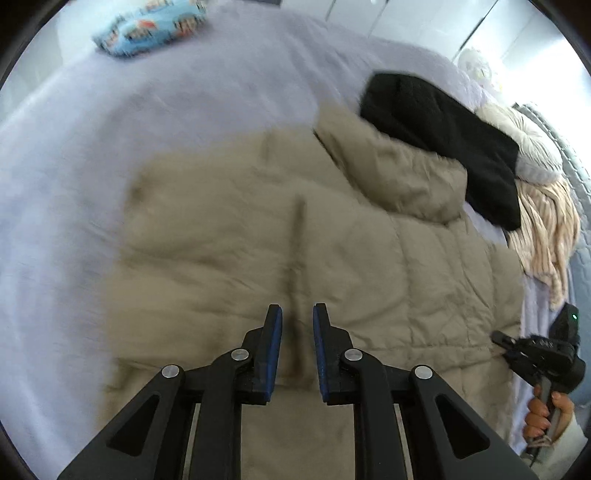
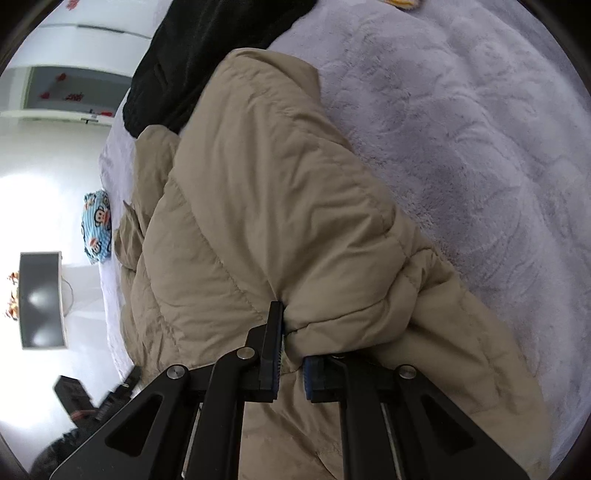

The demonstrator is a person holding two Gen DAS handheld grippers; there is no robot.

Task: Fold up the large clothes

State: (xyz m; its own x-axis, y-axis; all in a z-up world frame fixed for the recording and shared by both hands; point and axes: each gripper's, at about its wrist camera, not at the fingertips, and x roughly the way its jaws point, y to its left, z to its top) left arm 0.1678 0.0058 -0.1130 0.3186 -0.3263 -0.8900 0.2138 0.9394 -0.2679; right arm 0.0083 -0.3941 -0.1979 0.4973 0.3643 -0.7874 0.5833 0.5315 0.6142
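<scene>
A beige puffer jacket [image 1: 258,229] lies spread on a lavender bedspread [image 1: 92,147]. In the left wrist view my left gripper [image 1: 297,314] is shut on a raised fold of the jacket, and a pulled ridge of fabric runs up from between its blue pads. The right wrist view shows my right gripper [image 2: 293,339] shut on a puffy edge of the jacket [image 2: 277,184]; fabric bulges over its right finger and hides the tip. That right gripper [image 1: 496,338] also appears at the jacket's right edge, held by a hand [image 1: 546,410].
A black garment [image 1: 443,140] lies over the jacket's upper right part, with a cream striped garment [image 1: 546,229] and a pale fluffy one [image 1: 532,147] beyond. A blue cartoon-print pillow [image 1: 147,26] sits at the bed's far side. White floor [image 2: 44,206] borders the bed.
</scene>
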